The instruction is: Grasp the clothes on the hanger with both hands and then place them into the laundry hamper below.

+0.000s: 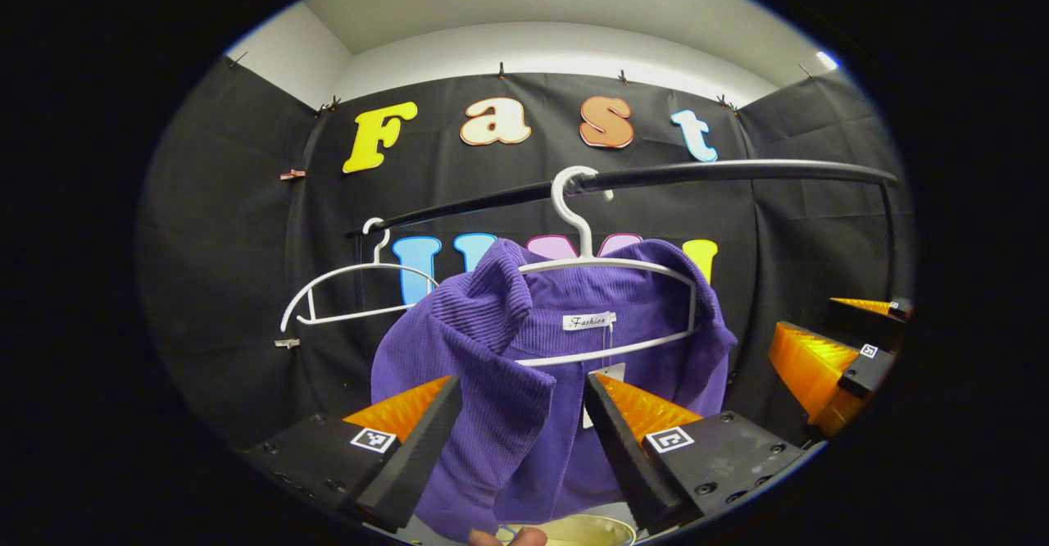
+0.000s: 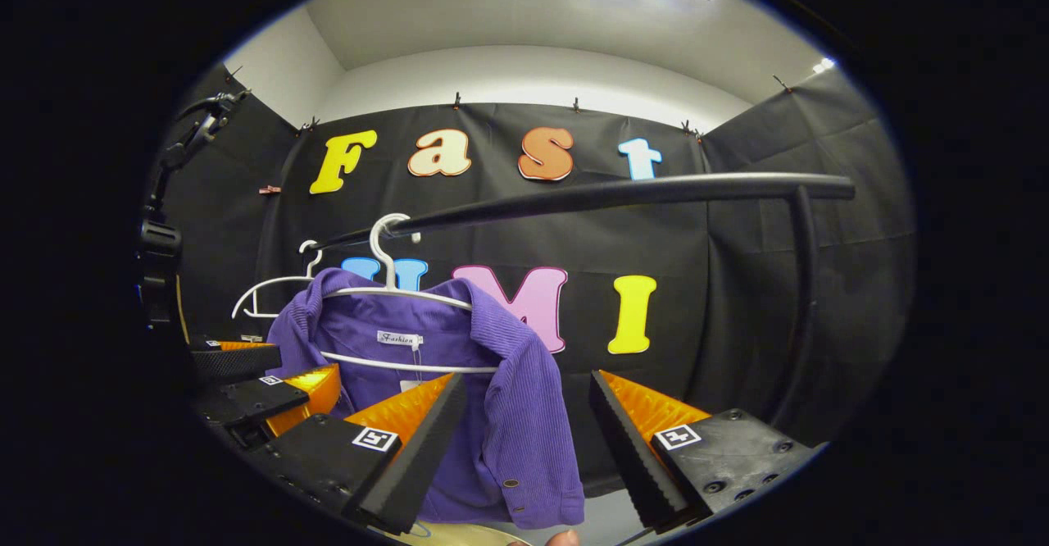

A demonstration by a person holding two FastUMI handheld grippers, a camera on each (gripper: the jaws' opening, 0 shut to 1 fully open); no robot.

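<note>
Nearest to me, my left gripper [image 1: 522,415] has its fingers spread wide, nothing pinched between them; the purple ribbed-knit jacket [image 1: 492,398] hangs in the gap, and I cannot tell whether either finger touches the cloth. My right gripper [image 2: 524,423] is likewise wide apart and empty, the jacket's front edge, with its small round snaps, hanging in the gap between its fingers. In the left gripper view my right gripper sits off to the right, beside the jacket's shoulder; in the right gripper view my left gripper shows at the left edge, low beside the jacket.

At the very bottom, below the jacket's hem, I see a fingertip [image 1: 524,536] and a curved pale yellowish rim [image 1: 586,523]; too little of it shows to say what it is.

The jacket is on a white plastic hanger [image 1: 606,266], its collar folded over on one side and a small white label sewn inside the neck. The hanger's hook is over a black horizontal metal rail [image 1: 721,172]. Farther along the rail hangs a bare white hanger [image 1: 348,284]. Behind everything is the black cloth wall [image 1: 238,243], with a white ceiling [image 1: 533,5] above.
</note>
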